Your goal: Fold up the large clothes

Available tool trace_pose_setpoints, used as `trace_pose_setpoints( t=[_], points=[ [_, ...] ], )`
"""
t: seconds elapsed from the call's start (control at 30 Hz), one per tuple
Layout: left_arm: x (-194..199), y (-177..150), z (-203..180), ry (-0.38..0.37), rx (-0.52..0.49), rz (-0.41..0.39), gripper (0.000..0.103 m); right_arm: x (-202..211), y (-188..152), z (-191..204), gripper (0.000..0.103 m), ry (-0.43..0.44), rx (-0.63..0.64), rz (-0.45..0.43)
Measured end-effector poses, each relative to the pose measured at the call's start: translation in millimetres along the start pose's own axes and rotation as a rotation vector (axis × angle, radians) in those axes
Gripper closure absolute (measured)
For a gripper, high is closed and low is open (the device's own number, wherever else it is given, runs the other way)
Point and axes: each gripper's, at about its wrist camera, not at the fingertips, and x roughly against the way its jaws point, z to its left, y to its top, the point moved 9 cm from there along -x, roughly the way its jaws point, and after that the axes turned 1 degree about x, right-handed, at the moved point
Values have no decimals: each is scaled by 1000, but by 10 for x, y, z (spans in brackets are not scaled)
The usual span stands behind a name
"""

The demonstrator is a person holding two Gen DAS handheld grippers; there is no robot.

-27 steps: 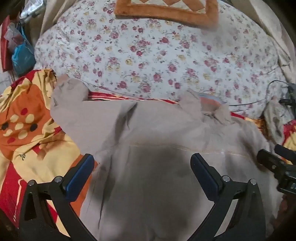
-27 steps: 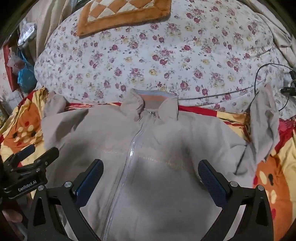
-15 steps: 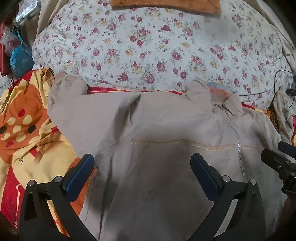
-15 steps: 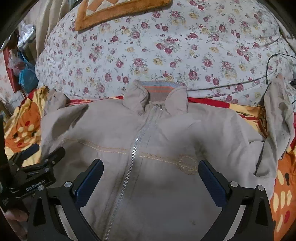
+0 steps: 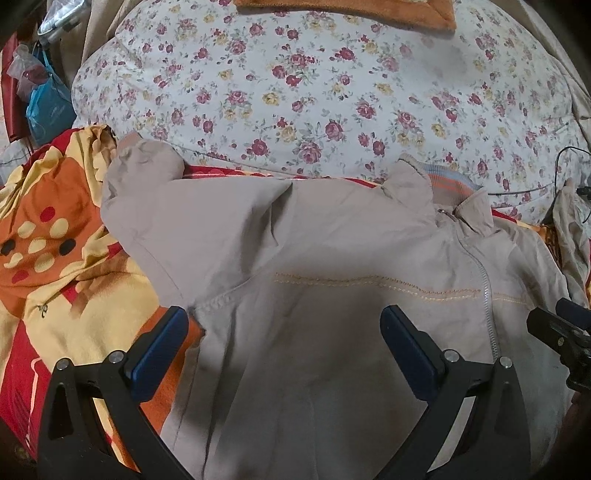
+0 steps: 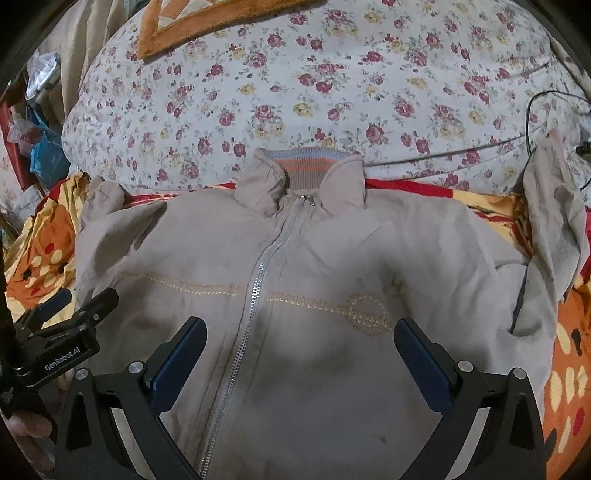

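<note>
A beige zip-up jacket lies face up on a red, orange and yellow blanket, zipper shut, striped knit collar toward the far side. Its left sleeve bends back at the far left; its right sleeve is crumpled upward at the right. My left gripper hovers open over the jacket's left chest, nothing between its blue pads. My right gripper hovers open over the mid chest beside the zipper, also empty. In the right wrist view, the left gripper shows at the left edge.
A big floral-print cushion lies beyond the collar, with an orange quilted mat on top. A black cable runs across the cushion's right side. Blue and red plastic bags hang at the far left.
Both grippers have moved back toward me and downward over the jacket, so the chest, collar and zipper fill more of each view. The jacket lies flatter than before. The jaws stayed wide.
</note>
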Motion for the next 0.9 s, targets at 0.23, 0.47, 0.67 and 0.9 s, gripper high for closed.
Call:
trace_pose_setpoints(
  t=[0.23, 0.47, 0.67, 0.9],
  points=[
    [-7, -27, -25, -15, -6, 6, 0, -18, 10, 7, 2, -1, -3, -27],
    [-29, -41, -3, -19, 8, 16, 0, -25, 19, 11, 2, 15, -15, -42],
    [-40, -48, 31, -16, 21, 18, 0, -22, 11, 51, 2, 10, 8, -51],
    [-37, -51, 34, -16, 20, 18, 0, -28, -3, 108, 2, 5, 48, -53]
  ],
)
